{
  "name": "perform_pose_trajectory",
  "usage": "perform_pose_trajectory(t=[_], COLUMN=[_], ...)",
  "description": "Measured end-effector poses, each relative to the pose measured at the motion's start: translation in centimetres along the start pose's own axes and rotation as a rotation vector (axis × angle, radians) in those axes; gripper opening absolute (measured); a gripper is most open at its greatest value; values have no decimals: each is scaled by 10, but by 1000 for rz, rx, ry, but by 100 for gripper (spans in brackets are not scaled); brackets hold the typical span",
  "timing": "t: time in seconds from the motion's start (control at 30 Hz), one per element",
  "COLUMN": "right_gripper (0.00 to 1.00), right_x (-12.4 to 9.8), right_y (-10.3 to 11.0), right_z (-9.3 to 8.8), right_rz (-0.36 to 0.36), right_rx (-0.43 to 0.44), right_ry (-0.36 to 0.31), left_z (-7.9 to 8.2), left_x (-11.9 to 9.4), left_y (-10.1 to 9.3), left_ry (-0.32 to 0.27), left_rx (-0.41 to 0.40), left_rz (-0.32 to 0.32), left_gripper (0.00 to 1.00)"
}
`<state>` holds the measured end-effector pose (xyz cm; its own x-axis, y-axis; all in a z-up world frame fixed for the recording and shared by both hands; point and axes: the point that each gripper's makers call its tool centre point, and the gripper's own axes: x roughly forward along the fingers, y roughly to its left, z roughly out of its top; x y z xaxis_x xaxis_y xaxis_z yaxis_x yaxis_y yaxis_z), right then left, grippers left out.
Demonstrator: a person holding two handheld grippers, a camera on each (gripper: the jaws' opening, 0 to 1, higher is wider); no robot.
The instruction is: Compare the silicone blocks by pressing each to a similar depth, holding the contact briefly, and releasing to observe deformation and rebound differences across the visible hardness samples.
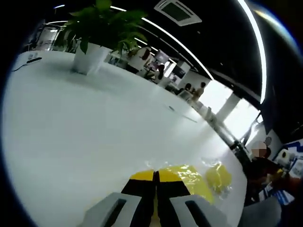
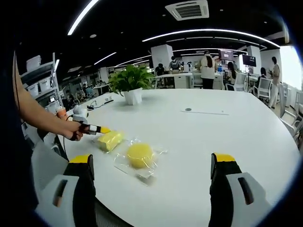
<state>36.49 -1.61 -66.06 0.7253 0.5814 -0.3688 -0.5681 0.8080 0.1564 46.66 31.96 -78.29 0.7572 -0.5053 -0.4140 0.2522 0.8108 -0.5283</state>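
A rectangular yellow silicone block (image 2: 110, 140) lies on the white table (image 2: 199, 142) inside clear wrap. A round yellow block (image 2: 139, 154) in a clear bag sits just beside it. A hand (image 2: 73, 130) holds my left gripper (image 2: 97, 129), and its yellow tip touches the rectangular block's left end. In the left gripper view, my left gripper (image 1: 155, 176) has its jaws shut together over the rectangular block (image 1: 191, 179), with the round block (image 1: 218, 177) to the right. My right gripper (image 2: 151, 158) hangs wide open in front of the round block, holding nothing.
A potted plant (image 2: 130, 84) in a white pot (image 1: 88, 58) stands farther back on the table. A flat sheet (image 2: 204, 111) lies mid-table. People and desks (image 2: 207, 71) fill the far room, and chairs (image 2: 262, 87) stand to the right. A cable (image 2: 97, 104) runs near the left edge.
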Motion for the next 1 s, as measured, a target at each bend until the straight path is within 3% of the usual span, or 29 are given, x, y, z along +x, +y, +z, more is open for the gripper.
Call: perform_pose_trajectory(t=[0.3,0.4,0.43,0.5,0.67,0.9,1.0], right_gripper=[96,96,96,96,96,96,96], right_x=[6,6,6,6,5,5,5], right_y=[6,5,6,8,6,0,-2], right_z=[-1,-2,-2,0,0,2,3], right_rz=[17,17,21,28,21,12,10], right_rx=[-4,-1,2,5,5,13,17], right_ry=[9,10,5,-1,-6,-16,-22], left_z=[0,1,2,3,5,17,21], left_x=[-1,-3,-5,-7,-20,-40,-48], left_y=[4,9,13,12,19,9,0], left_ry=[-5,5,10,10,9,-12,-2], left_rx=[-22,-26,33,14,58,150,223], left_rz=[15,27,44,36,66,66,54], left_gripper=[3,16,19,25,53,87,93])
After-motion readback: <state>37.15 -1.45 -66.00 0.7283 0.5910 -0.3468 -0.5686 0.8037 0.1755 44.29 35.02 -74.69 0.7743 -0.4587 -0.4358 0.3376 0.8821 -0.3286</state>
